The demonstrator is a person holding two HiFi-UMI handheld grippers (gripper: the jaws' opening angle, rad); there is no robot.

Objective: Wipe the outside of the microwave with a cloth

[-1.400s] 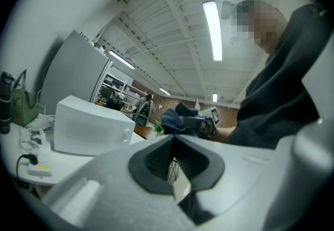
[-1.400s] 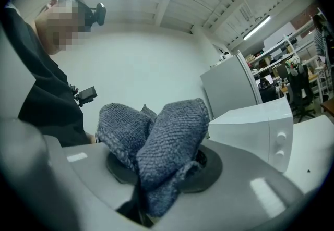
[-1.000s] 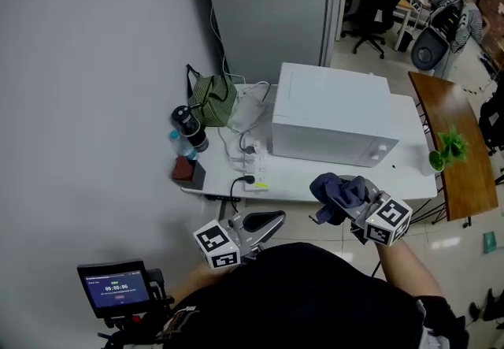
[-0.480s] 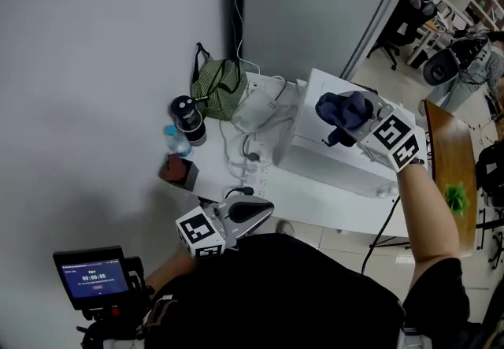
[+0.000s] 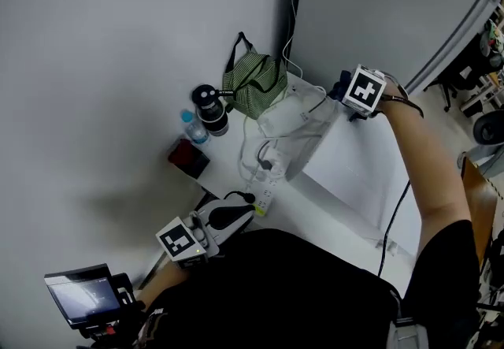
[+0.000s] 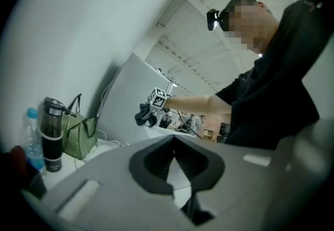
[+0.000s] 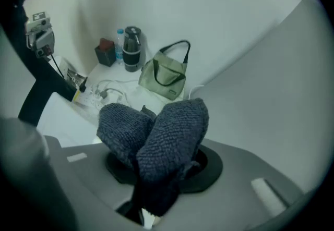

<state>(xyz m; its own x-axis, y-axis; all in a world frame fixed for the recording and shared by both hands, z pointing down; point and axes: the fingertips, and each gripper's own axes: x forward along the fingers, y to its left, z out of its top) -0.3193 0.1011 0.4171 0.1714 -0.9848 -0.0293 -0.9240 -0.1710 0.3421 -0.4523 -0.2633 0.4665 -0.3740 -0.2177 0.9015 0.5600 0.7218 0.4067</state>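
Note:
The white microwave (image 5: 358, 174) stands on the white table (image 5: 295, 209), seen from above. My right gripper (image 5: 345, 90) is at the microwave's far left top corner, near the grey partition. It is shut on a dark blue knitted cloth (image 7: 156, 136) that bulges out between its jaws. In the head view the marker cube hides most of that cloth (image 5: 339, 87). My left gripper (image 5: 236, 213) hangs low by the table's near left edge, jaws together and holding nothing. The left gripper view shows the cloth (image 6: 143, 116) in the distance.
Left of the microwave lie a green striped bag (image 5: 256, 83), a black flask (image 5: 211, 109), a water bottle (image 5: 191, 127), a dark red box (image 5: 187, 157), and a power strip with cables (image 5: 264, 178). A grey partition (image 5: 378, 9) stands behind. A small screen (image 5: 79, 296) sits at the lower left.
My right gripper has carried the cloth from the microwave's front, over its top, to the far left corner. The left gripper has stayed low by the table edge.

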